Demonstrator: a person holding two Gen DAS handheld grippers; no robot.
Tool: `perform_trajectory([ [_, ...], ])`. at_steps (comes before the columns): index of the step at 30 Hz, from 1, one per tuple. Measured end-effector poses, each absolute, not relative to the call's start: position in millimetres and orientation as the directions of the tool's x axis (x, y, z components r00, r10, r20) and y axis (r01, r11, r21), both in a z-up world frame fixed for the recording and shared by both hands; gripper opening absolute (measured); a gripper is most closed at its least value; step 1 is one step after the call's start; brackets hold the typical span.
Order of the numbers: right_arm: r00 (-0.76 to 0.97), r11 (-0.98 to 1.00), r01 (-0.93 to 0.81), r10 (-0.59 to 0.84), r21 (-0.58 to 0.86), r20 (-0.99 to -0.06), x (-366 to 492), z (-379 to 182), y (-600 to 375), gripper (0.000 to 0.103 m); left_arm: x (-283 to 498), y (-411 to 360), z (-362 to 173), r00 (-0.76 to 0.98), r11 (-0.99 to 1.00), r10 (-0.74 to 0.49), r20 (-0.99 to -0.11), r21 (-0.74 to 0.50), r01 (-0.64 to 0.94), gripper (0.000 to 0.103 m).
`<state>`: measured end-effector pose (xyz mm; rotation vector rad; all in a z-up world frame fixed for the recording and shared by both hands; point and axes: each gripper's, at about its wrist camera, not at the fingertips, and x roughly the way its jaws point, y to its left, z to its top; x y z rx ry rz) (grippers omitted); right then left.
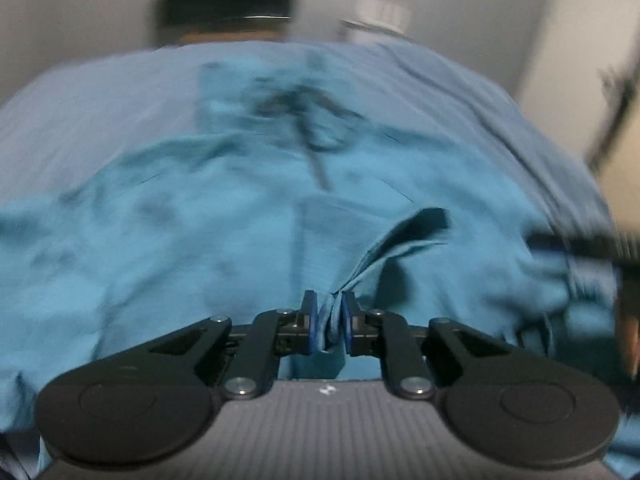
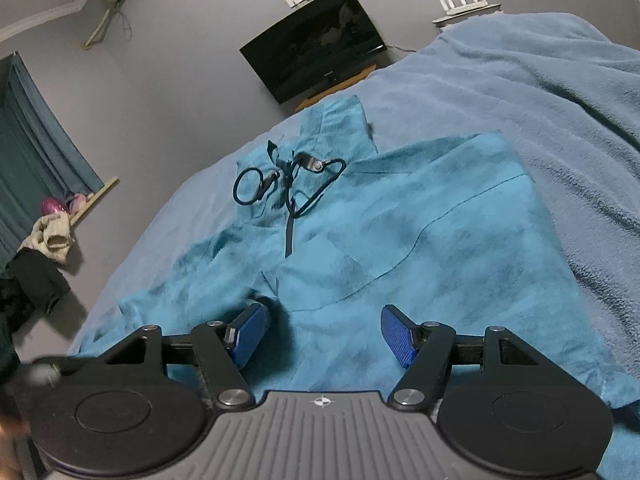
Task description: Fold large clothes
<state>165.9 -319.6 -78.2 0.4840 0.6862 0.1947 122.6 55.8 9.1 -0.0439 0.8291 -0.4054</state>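
A large teal garment (image 2: 420, 240) lies spread on a bed, with a dark cord (image 2: 288, 200) looped near its neck at the far end. In the blurred left wrist view the same garment (image 1: 200, 240) fills the frame. My left gripper (image 1: 330, 300) is shut on a bunched fold of its near edge, and the cloth rises in a ridge from the blue pads (image 1: 310, 320). My right gripper (image 2: 324, 320) stands open just over the garment's near part, its blue pads (image 2: 394, 334) wide apart with flat cloth below and nothing pinched.
A lighter blue blanket (image 2: 520, 80) covers the bed and bulges at the right. A dark TV (image 2: 316, 48) and a white router (image 2: 464, 0) sit by the far wall. Clothes (image 2: 44, 248) are piled at the left beside a curtain (image 2: 36, 148).
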Motion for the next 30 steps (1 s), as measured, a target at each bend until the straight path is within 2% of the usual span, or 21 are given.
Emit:
perform_trajectory([
  [2,0.755,0.878,-0.021,0.327,0.478,-0.568,164.7,-78.9,-315.9,0.068,134.0,79.6,1.5,0.608,0.944,-0.330,-0.722,-0.236,0.231,0.010],
  [6,0.743,0.890,-0.037,0.329,0.454,-0.584,163.0,-80.2,-309.2,0.068,152.8,104.7,-16.2,0.608,0.983,-0.182,-0.773,-0.166,0.083,0.010],
  [9,0.733,0.893,-0.044,0.333,0.448,-0.593,161.0,-81.5,-307.8,0.068,157.7,117.4,-21.3,0.599,0.970,-0.214,-0.772,-0.240,0.038,0.011],
  [10,0.731,0.894,-0.044,0.334,0.447,-0.595,160.3,-81.8,-307.8,0.068,157.7,119.0,-20.4,0.598,0.965,-0.227,-0.769,-0.260,0.033,0.018],
  [11,0.730,0.894,-0.043,0.333,0.446,-0.596,159.2,-82.0,-307.7,0.068,159.0,119.0,-20.3,0.595,0.960,-0.241,-0.767,-0.276,0.033,0.035],
  [12,0.729,0.894,-0.043,0.333,0.446,-0.597,158.5,-82.0,-307.9,0.068,159.7,117.7,-20.1,0.594,0.960,-0.241,-0.768,-0.278,0.030,0.046],
  [13,0.729,0.894,-0.042,0.333,0.446,-0.598,157.2,-81.8,-308.2,0.068,160.4,117.1,-20.5,0.597,0.964,-0.230,-0.768,-0.265,0.031,0.063],
  [14,0.729,0.894,-0.041,0.333,0.447,-0.599,156.6,-81.6,-308.6,0.068,160.6,114.8,-20.7,0.605,0.970,-0.213,-0.767,-0.242,0.034,0.069],
  [19,0.730,0.896,-0.043,0.330,0.442,-0.598,152.3,-80.1,-309.5,0.068,163.9,104.8,-38.1,0.588,0.986,-0.154,-0.794,-0.159,0.044,0.069],
  [21,0.733,0.904,-0.048,0.320,0.425,-0.600,149.7,-78.4,-308.1,0.068,168.4,105.4,-50.4,0.566,0.980,-0.186,-0.803,-0.194,0.046,0.069],
  [22,0.734,0.911,-0.052,0.313,0.410,-0.602,148.8,-77.5,-306.7,0.069,168.5,105.6,-54.7,0.554,0.976,-0.205,-0.807,-0.211,0.053,0.062],
  [23,0.734,0.920,-0.059,0.303,0.387,-0.608,148.1,-76.7,-304.1,0.070,169.8,104.9,-57.5,0.550,0.976,-0.203,-0.810,-0.210,0.052,0.050],
  [24,0.732,0.928,-0.068,0.297,0.367,-0.613,147.1,-76.1,-301.6,0.070,169.4,104.4,-58.0,0.562,0.980,-0.185,-0.806,-0.190,0.049,0.045],
  [26,0.727,0.936,-0.089,0.295,0.341,-0.620,145.3,-75.6,-297.4,0.070,167.3,106.8,-53.9,0.593,0.979,-0.185,-0.784,-0.198,0.043,0.018],
  [28,0.720,0.940,-0.110,0.299,0.323,-0.626,143.6,-75.3,-293.2,0.070,163.2,113.3,-43.6,0.643,0.974,-0.179,-0.744,-0.227,0.008,0.011],
  [30,0.718,0.943,-0.123,0.300,0.309,-0.628,142.1,-75.3,-291.2,0.071,159.1,122.7,-33.1,0.690,0.976,-0.120,-0.714,-0.213,-0.051,0.010],
])
